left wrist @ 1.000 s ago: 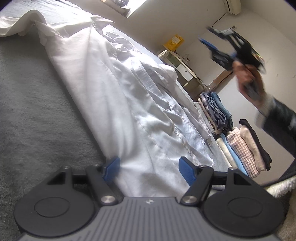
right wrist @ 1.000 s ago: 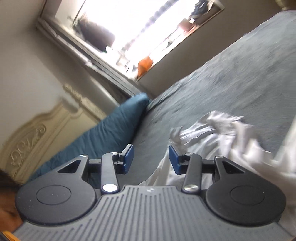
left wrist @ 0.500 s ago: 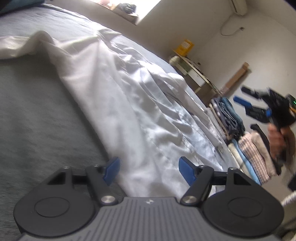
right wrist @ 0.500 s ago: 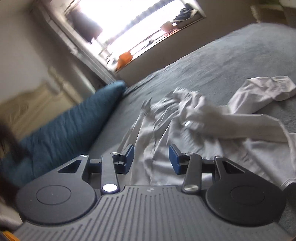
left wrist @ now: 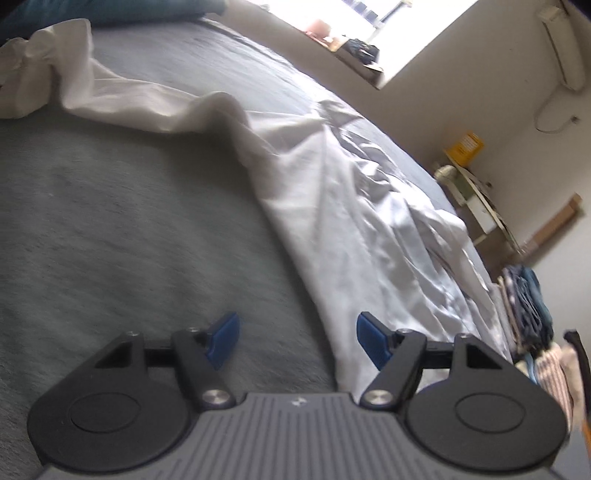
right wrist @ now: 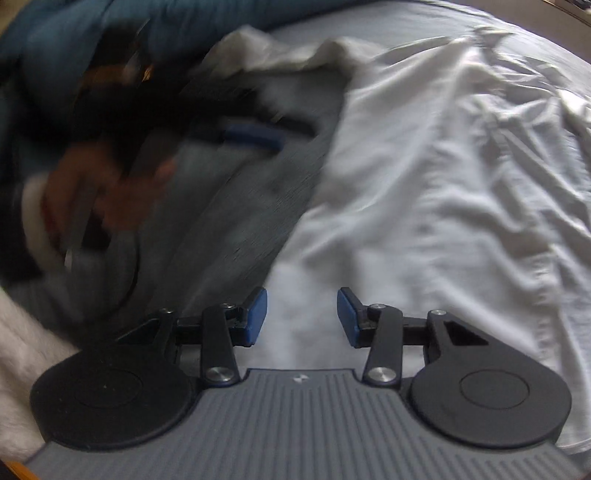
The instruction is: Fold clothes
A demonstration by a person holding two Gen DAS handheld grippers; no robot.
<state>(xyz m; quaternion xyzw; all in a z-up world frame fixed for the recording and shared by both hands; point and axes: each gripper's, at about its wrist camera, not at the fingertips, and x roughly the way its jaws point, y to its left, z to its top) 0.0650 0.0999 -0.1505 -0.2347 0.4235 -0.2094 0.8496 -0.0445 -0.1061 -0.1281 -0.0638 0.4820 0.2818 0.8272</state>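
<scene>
A big white shirt (left wrist: 354,221) lies spread out and wrinkly on a bed with a gray blanket (left wrist: 110,229). One long sleeve (left wrist: 122,107) stretches away across the blanket toward a dark blue pillow (right wrist: 74,40) at the far end. The left gripper (left wrist: 297,341) hangs low over the blanket, right at the near edge of the shirt. Its blue pads are wide apart and nothing is between them. The right gripper (right wrist: 301,317) points down at the white cloth. Its jaws are apart too, a bit closer together, and they hold nothing. In the right wrist view the other gripper and the hand (right wrist: 107,199) that carries it show as a dark blur on the left. A pile of folded clothes (left wrist: 532,295) sits past the far side of the shirt. A bright window (left wrist: 369,22) is on the wall behind the bed.
</scene>
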